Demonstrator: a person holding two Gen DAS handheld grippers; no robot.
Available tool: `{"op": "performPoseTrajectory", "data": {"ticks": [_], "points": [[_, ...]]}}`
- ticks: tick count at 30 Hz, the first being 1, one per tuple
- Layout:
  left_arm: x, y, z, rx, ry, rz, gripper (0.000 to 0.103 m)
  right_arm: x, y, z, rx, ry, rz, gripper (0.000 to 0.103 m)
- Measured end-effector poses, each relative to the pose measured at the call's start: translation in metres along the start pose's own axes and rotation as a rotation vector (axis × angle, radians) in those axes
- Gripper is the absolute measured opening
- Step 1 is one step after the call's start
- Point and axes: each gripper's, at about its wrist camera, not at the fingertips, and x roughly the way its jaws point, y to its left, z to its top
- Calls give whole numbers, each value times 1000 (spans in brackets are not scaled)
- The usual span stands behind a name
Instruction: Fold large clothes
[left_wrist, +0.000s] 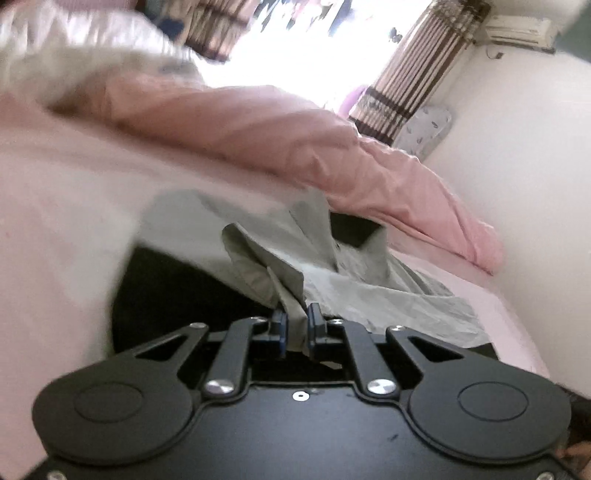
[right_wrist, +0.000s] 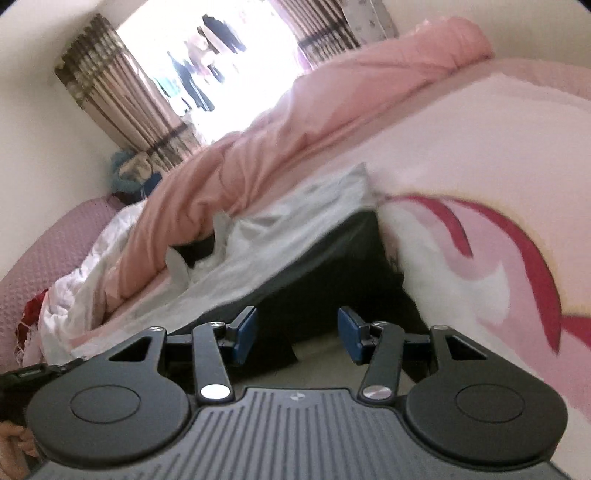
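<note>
— What's the left gripper (left_wrist: 295, 325) doing from where you stand?

— Its two blue-padded fingers are pinched together on a fold of the grey garment (left_wrist: 295, 258). The cloth runs straight out from between the pads and fans away across the bed.

— And the right gripper (right_wrist: 297, 338)?

— Fingers spread wide, nothing between them. Just past them is a dark part of the same piece, a black panel (right_wrist: 332, 266), with the pale grey fabric (right_wrist: 288, 229) lying over its far side.

— So one garment, not two?

— I count one for certain, grey with black sections. Whether the black is a lining or a separate piece I can't tell; it's blurred.

— Where does it lie?

— On the pink bedsheet (left_wrist: 491, 314), near the middle of the bed, crumpled rather than flat. On the right gripper's side the sheet carries a red and white printed pattern (right_wrist: 517, 251).

— Beyond that?

— One pink duvet (left_wrist: 295, 147) bunched in a long ridge along the far edge of the bed, touching the garment's far side. Behind it, a bright window with two striped curtains (right_wrist: 110, 99), one each side, and an air conditioner (left_wrist: 517, 29) high on the wall.

— Any baskets or boxes?

— None that I can make out, only some white crumpled cloth (right_wrist: 92, 266) at the duvet's end.
</note>
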Motion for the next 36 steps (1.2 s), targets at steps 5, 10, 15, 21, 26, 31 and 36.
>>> {"op": "performPoseTrajectory", "data": {"ticks": [5, 10, 15, 21, 26, 31, 36], "points": [[31, 9, -19, 93, 93, 108, 11, 26, 17, 4, -87, -23, -103, 59], [47, 20, -42, 158, 110, 190, 24, 59, 7, -8, -134, 37, -213, 42], [15, 7, -18, 189, -7, 263, 45, 44, 23, 3, -205, -1, -189, 49], [32, -27, -10, 261, 2, 135, 54, 71, 48, 19, -340, -59, -238, 55], [92, -28, -26, 303, 97, 185, 54, 108, 32, 8, -357, 6, -294, 53], [104, -19, -30, 336, 91, 211, 59, 104, 28, -4, -408, -14, -299, 50], [73, -40, -17, 314, 64, 169, 57, 78, 58, -3, -426, -42, -237, 50]]}}
